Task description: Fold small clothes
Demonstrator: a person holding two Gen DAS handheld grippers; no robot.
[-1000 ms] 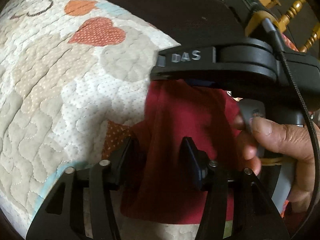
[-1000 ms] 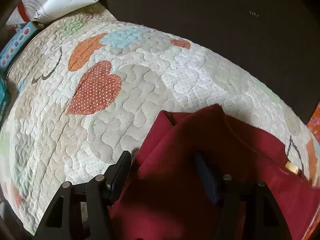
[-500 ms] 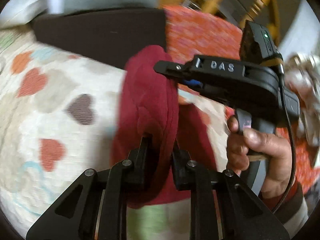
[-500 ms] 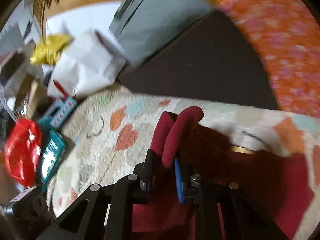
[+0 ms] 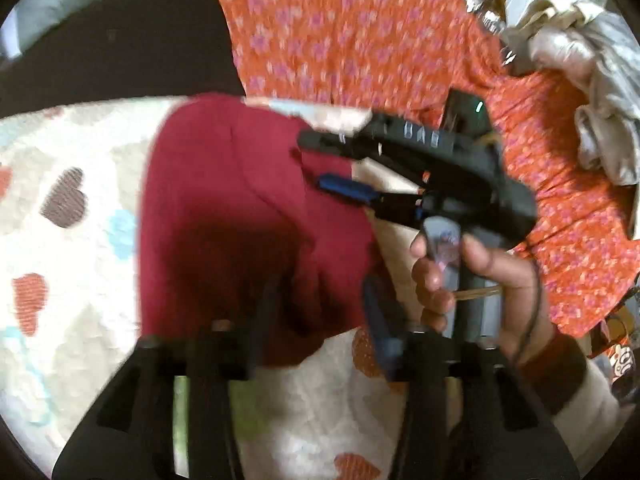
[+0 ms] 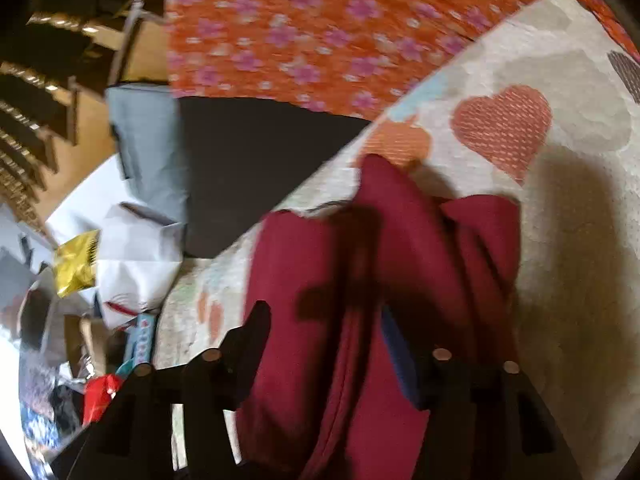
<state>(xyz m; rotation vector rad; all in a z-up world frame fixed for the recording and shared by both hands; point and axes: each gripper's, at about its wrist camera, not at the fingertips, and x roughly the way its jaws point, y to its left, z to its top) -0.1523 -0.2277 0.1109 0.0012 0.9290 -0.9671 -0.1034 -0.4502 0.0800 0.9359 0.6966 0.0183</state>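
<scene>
Both claws gape wide, the left claw (image 5: 320, 312) and right claw (image 6: 324, 336) straddling the red garment (image 5: 240, 208) unclamped.

1. The dark red garment (image 5: 224, 208) is a small piece of soft cloth, doubled over on itself.
2. It lies on a quilt printed with hearts, its far edge rounded into a fold.
3. In the right wrist view the dark red garment (image 6: 404, 240) shows several bunched layers and a stitched hem running toward the near edge.
</scene>
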